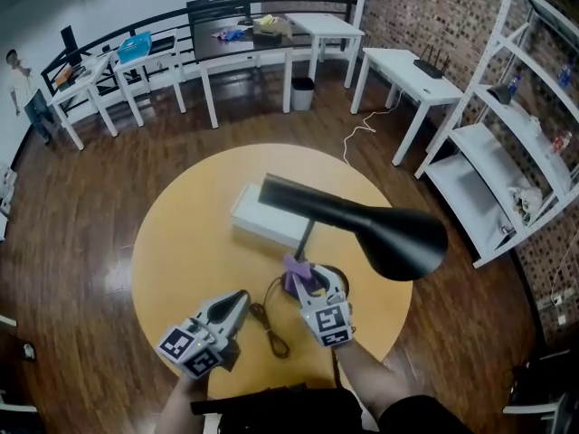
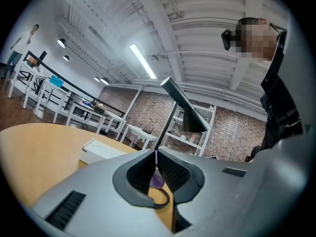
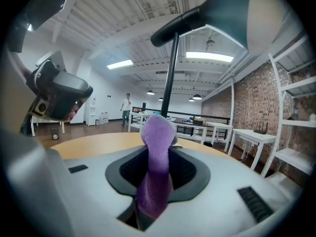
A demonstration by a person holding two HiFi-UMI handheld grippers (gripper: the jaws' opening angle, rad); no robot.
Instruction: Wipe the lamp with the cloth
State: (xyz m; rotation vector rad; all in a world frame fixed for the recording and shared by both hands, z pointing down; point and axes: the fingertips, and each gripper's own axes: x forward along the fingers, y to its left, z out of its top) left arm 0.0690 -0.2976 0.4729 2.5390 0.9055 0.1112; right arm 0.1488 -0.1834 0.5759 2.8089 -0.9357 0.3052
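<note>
Here the right gripper (image 1: 314,287) clamps the purple cloth (image 3: 157,167) by the lamp (image 1: 398,233), left gripper (image 1: 241,298) closed.

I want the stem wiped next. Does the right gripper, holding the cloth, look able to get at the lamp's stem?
Probably yes. The right gripper is shut on the purple cloth, and the lamp's stem rises just beyond the cloth with nothing between them. The left gripper sits off to one side.

Bright, even light here from the ceiling strips (image 2: 143,60); I see sheen streaks on the glossy floor (image 1: 63,206). Head view is sharp. Both gripper views bow hard at their edges with black corners, and the near foreground goes soft.
</note>
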